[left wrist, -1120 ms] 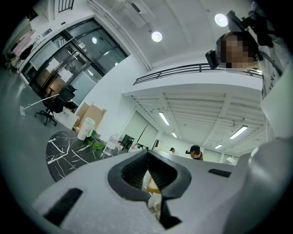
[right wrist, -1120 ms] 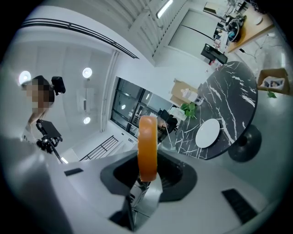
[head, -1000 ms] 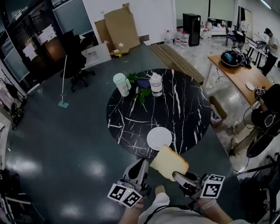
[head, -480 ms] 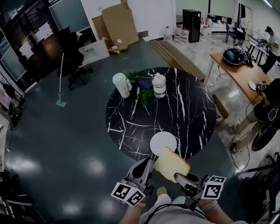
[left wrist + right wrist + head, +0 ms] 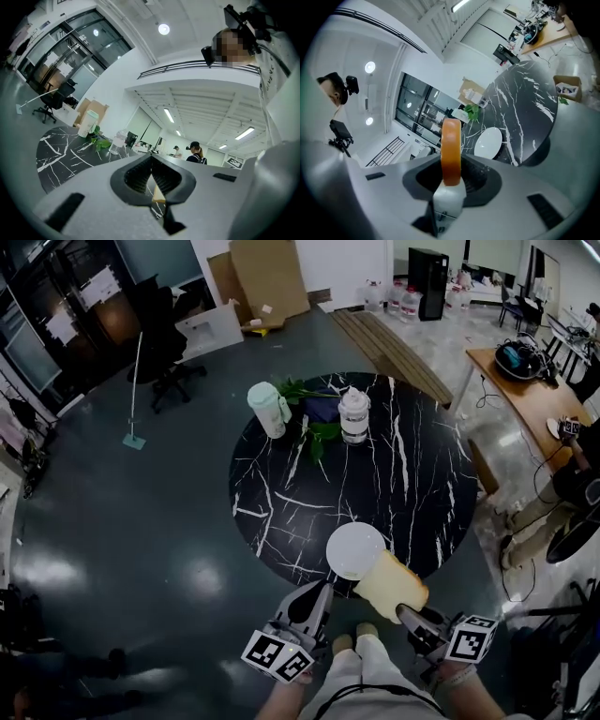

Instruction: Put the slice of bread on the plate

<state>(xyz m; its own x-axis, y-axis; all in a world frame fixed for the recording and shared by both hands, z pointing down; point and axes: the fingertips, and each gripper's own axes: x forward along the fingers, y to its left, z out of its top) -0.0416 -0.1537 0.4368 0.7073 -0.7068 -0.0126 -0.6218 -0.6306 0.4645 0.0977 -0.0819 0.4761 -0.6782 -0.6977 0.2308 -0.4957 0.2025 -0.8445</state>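
Right hand-held gripper holds one slice near one plate.

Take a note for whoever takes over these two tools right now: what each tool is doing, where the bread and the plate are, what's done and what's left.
Left tool: shut, nothing in it, held off the near edge of the table.
Right tool: shut on the bread, gripping it by its near edge.
Plate: bare, near the table's front edge.
Bread: in the air, at the plate's near right rim, not on it.
Done: bread picked up and brought to the plate.
Left: carry it over the plate's middle, lower it, open the right tool.
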